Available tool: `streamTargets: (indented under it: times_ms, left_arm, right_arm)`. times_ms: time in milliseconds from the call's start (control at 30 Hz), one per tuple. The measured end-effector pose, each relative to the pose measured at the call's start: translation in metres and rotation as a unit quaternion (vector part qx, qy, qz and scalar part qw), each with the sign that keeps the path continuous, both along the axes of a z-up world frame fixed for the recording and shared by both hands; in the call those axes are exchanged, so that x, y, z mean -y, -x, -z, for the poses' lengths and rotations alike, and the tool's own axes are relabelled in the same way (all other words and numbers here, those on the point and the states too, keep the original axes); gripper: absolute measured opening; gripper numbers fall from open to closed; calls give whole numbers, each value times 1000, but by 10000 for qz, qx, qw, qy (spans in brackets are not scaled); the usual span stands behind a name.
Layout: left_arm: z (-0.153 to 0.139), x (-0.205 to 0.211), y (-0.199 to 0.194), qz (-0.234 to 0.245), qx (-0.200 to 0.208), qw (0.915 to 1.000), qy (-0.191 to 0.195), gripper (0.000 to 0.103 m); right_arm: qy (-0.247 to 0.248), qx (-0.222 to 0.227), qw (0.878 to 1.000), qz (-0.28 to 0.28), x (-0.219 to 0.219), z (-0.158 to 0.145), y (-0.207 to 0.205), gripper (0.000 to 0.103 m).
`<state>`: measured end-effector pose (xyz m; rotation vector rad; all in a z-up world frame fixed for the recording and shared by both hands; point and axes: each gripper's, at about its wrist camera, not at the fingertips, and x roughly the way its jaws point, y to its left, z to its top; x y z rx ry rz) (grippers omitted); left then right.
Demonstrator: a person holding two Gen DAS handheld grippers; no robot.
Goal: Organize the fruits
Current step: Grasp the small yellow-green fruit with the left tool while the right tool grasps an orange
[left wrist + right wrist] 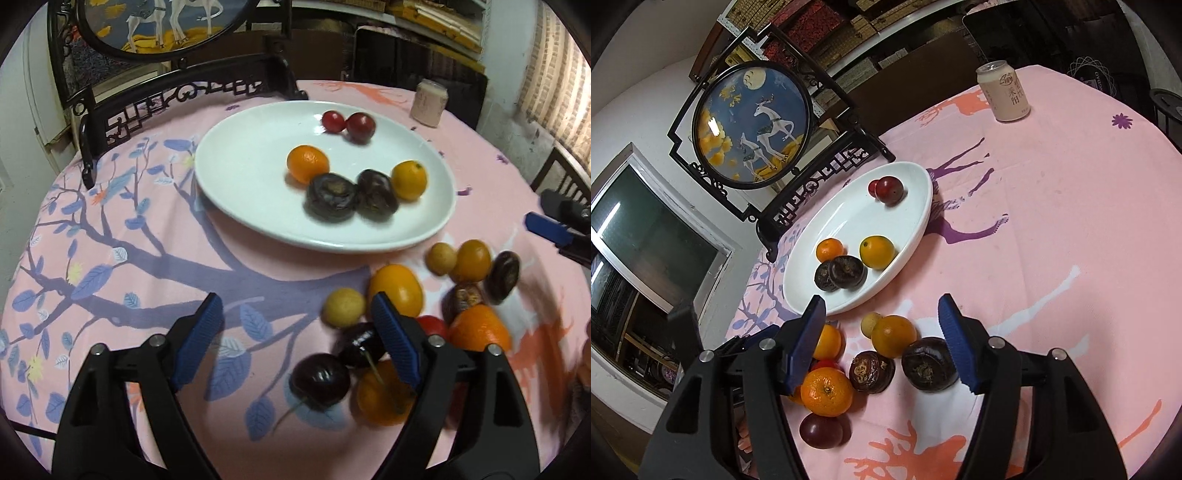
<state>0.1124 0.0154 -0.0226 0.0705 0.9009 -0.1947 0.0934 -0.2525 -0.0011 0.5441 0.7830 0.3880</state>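
Pink cloth carries my loose fruit pile (871,354) beside the white plate (236,184); both my left gripper (295,325) and right gripper (882,332) hang wide, empty. Round fruit crowded together could roll off if I nudge one.

My left wrist camera looks down along its own blue fingers (210,332) at the pink tablecloth (147,229), close above the loose fruit. My right wrist camera sits close too and looks from the other side, tilted. Both see the white plate (240,177) (912,206), the round deer screen (155,22) (750,122) and the can (430,103) (1003,90).
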Motion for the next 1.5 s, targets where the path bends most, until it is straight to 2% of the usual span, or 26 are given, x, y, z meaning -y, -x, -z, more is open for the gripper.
streamTargets:
  times_ms: [67,167,233,300,533,700,767,800,867,933,1033,1167,1367,1500]
  left_arm:
    - [0,-9,-3,-168,-24,9999,5,90]
    - [-4,-38,-6,-750,-10,9971,83,88]
    - [-5,-52,-7,-888,-77,9954,362,88]
    - [-7,-55,-5,-853,-56,9944,616,88]
    - [-3,-24,-10,-397,24,9988,277,85]
    - [0,-10,-11,-117,-5,9997,213,74]
    - [2,-6,-13,-43,-61,9998,206,65]
    - [4,-6,-14,-2,-134,9996,257,56]
    - [9,-3,-17,110,-308,9986,426,50]
    - [9,1,-17,142,-274,9989,347,47]
    - [10,8,-19,267,-316,9982,440,44]
    - [10,10,-15,385,-415,9962,667,24]
    - [0,-6,-6,79,-176,9973,711,24]
    - [-4,-16,-6,-81,-128,9971,749,24]
  right_arm:
    - [-3,-4,10000,3,0,0,0,64]
    - [-8,-15,10000,-2,0,0,0,64]
    - [-16,-23,10000,-17,0,0,0,64]
    - [-29,-23,10000,-36,0,0,0,64]
    - [-14,-67,10000,-39,-1,1,-1,64]
    - [8,-94,10000,-27,-1,3,-2,64]
    - [9,-96,10000,-25,-1,3,-2,64]
    - [15,-105,9999,-29,-1,3,-2,64]
    - [20,-140,9999,-30,-2,5,-3,64]
    - [17,-178,9998,-34,-2,6,-4,64]
    - [-2,-238,9997,-67,-3,9,-6,64]
    - [-62,-354,9992,-164,-5,13,-8,64]
    - [-6,-447,9986,-272,-10,19,-12,64]
    - [311,-396,9982,-341,-19,21,-16,64]
